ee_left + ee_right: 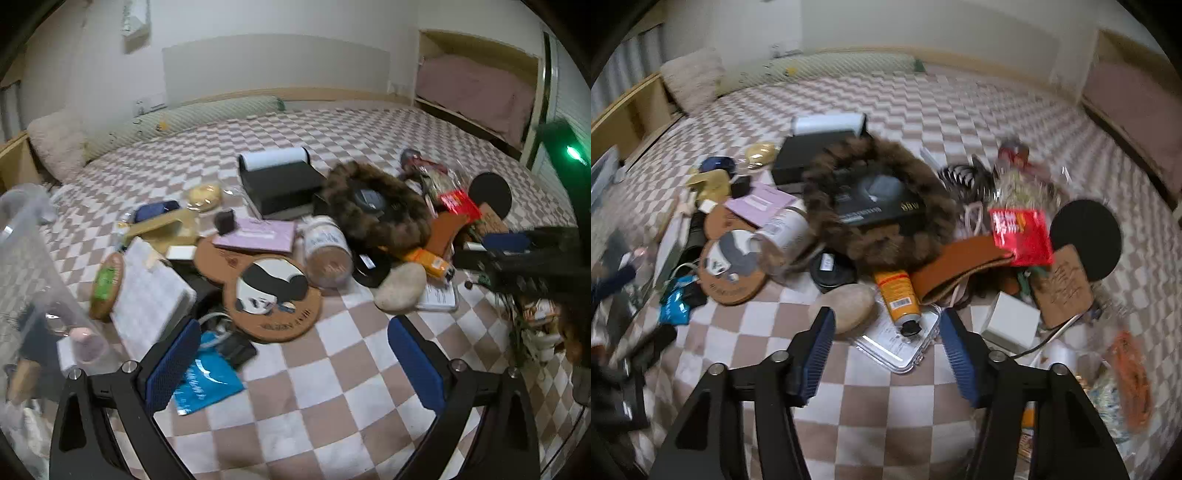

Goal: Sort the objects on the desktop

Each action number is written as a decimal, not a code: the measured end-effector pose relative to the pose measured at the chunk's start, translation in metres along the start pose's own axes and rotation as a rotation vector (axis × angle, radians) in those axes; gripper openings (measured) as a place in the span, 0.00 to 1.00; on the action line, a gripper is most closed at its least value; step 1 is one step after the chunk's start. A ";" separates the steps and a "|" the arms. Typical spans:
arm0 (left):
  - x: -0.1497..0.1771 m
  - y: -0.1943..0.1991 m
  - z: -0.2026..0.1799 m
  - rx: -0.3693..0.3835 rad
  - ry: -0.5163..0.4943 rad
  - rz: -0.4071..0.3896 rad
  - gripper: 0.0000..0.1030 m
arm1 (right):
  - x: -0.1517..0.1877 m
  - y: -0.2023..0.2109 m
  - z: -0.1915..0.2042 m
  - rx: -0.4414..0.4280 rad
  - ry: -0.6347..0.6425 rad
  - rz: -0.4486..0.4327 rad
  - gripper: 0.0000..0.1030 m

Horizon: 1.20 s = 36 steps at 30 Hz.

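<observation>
Desktop objects (886,206) jumbled on checkered bedspread (871,413); both hand-held grippers (884,339) (291,354) released, empty

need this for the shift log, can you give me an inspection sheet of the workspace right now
surface: checkered bedspread, bare in front, piled behind.
job's things: orange tube on clear case, beige stone, jar, panda mat, fur ring.
clutter: red packet, black disc, blue bag.
grippers: left gripper and right gripper, jaws apart, nothing between them.
cables: white cable.
surroundings: clear bin, bolster, pillow.
</observation>
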<state>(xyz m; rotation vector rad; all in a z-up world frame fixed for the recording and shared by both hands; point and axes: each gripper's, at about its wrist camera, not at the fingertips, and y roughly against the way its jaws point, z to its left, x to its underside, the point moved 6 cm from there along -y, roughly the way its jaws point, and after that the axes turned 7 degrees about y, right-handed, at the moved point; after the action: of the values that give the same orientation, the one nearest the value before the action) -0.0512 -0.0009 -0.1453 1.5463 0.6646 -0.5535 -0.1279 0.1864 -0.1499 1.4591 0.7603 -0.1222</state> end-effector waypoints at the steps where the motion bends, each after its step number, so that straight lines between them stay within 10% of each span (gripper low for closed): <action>1: 0.003 -0.004 -0.003 0.002 -0.008 0.003 0.98 | -0.001 -0.007 -0.005 0.013 -0.012 0.003 0.57; 8: 0.020 -0.034 -0.029 0.036 -0.125 0.051 0.98 | -0.009 -0.034 -0.021 0.013 -0.052 0.028 0.57; 24: 0.014 -0.034 -0.017 0.103 -0.001 0.091 0.98 | -0.017 -0.096 -0.013 0.067 -0.007 0.118 0.46; 26: 0.009 -0.030 -0.011 0.099 0.015 0.077 0.98 | -0.015 -0.095 -0.007 -0.010 -0.031 0.105 0.34; 36: 0.000 -0.030 0.042 -0.027 0.138 0.103 0.98 | 0.007 -0.079 0.039 -0.134 0.095 0.081 0.34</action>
<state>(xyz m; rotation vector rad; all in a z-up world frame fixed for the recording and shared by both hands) -0.0704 -0.0415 -0.1703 1.5939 0.6901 -0.3614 -0.1480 0.1416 -0.2232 1.3736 0.7701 0.0591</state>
